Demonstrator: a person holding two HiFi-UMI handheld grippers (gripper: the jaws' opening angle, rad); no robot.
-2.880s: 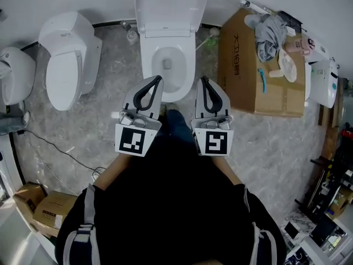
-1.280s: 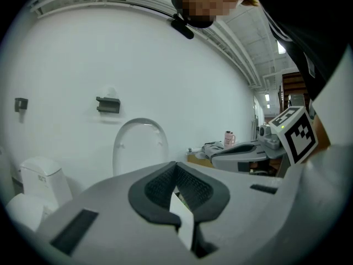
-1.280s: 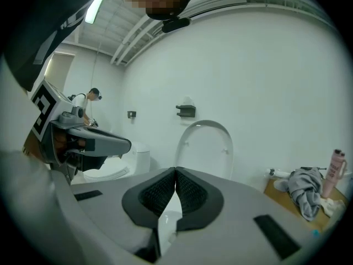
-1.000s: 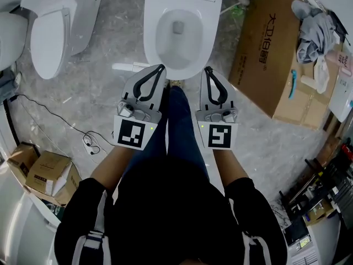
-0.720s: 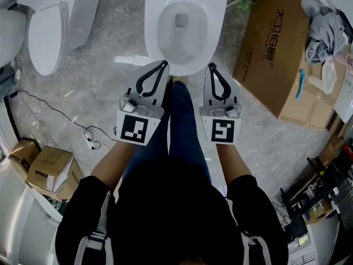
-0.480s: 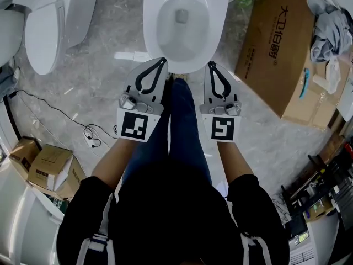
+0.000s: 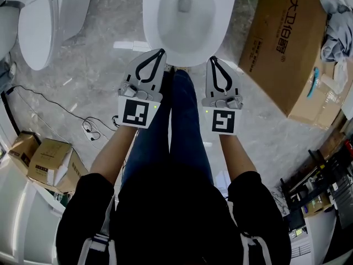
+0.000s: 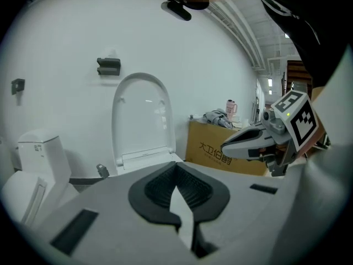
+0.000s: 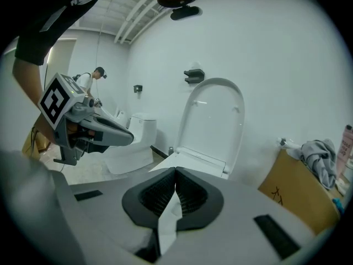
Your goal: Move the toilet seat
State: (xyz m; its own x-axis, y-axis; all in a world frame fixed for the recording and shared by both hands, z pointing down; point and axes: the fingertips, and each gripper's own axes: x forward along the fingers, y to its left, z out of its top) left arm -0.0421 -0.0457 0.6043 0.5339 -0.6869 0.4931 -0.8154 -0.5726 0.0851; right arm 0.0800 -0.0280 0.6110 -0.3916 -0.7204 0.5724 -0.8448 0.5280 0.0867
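Note:
The white toilet [image 7: 220, 24] stands at the top middle of the head view, bowl uncovered, right in front of the person's legs. Its lid [image 8: 140, 117] is raised upright against the wall; it also shows in the right gripper view as the lid [image 9: 212, 123]. My left gripper [image 7: 161, 52] is shut and empty, its tip at the bowl's front left rim. My right gripper [image 7: 210, 59] is shut and empty too, just off the front right rim. Each one's jaws meet in its own view: left gripper [image 8: 176, 167], right gripper [image 9: 175, 173]. Neither touches the lid.
A large cardboard box [image 7: 287, 43] with a grey cloth [image 7: 336, 26] on it stands to the right of the toilet. A second toilet [image 7: 38, 21] stands at the left. A cable [image 7: 55, 115] and small boxes [image 7: 44, 159] lie on the floor at the left.
The view has moved forward: the toilet bowl has slid up the frame and its lid has left the head view. Both grippers stay shut, side by side, now at the bowl's front rim.

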